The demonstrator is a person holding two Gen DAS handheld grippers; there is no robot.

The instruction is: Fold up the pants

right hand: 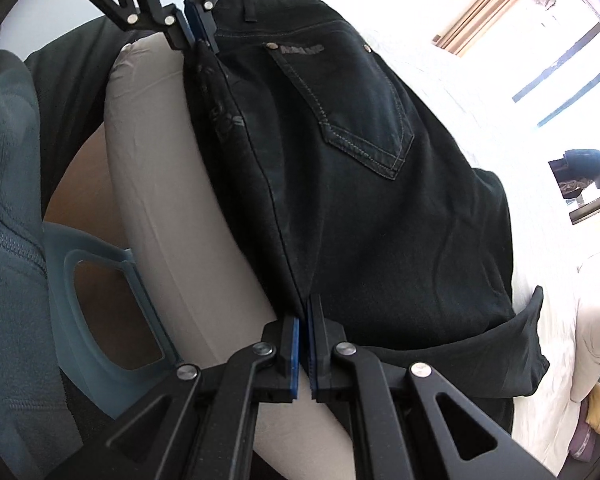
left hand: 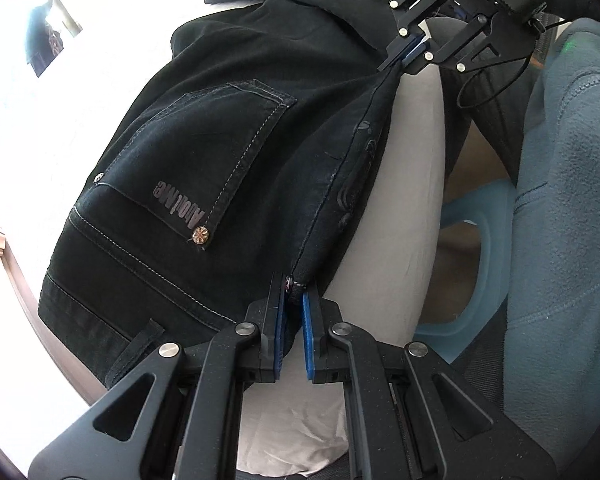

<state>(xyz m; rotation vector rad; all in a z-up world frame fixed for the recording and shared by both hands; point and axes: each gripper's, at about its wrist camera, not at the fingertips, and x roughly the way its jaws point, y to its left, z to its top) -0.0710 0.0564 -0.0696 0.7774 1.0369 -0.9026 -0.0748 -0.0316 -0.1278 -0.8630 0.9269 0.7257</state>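
Black jeans [left hand: 204, 128] lie on a white bed, back pocket up, folded lengthwise. My left gripper [left hand: 295, 286] is shut on the near edge of the jeans at the waistband end. My right gripper [right hand: 303, 312] is shut on the same long edge further down, near the crotch seam. Each gripper shows in the other's view: the right gripper [left hand: 406, 54] at top right, the left gripper [right hand: 194, 34] at top left. The edge between them is stretched taut and lifted slightly over the bed's edge. The jeans [right hand: 360, 184] fill the right wrist view; the legs trail off beyond.
The white bed [left hand: 100, 64] extends behind the jeans; its grey side [right hand: 168, 184] drops below the held edge. A person in a blue fleece [left hand: 572, 200] sits close by. A light blue plastic frame [right hand: 96, 312] stands on the floor. A window and curtain [right hand: 496, 8] are beyond the bed.
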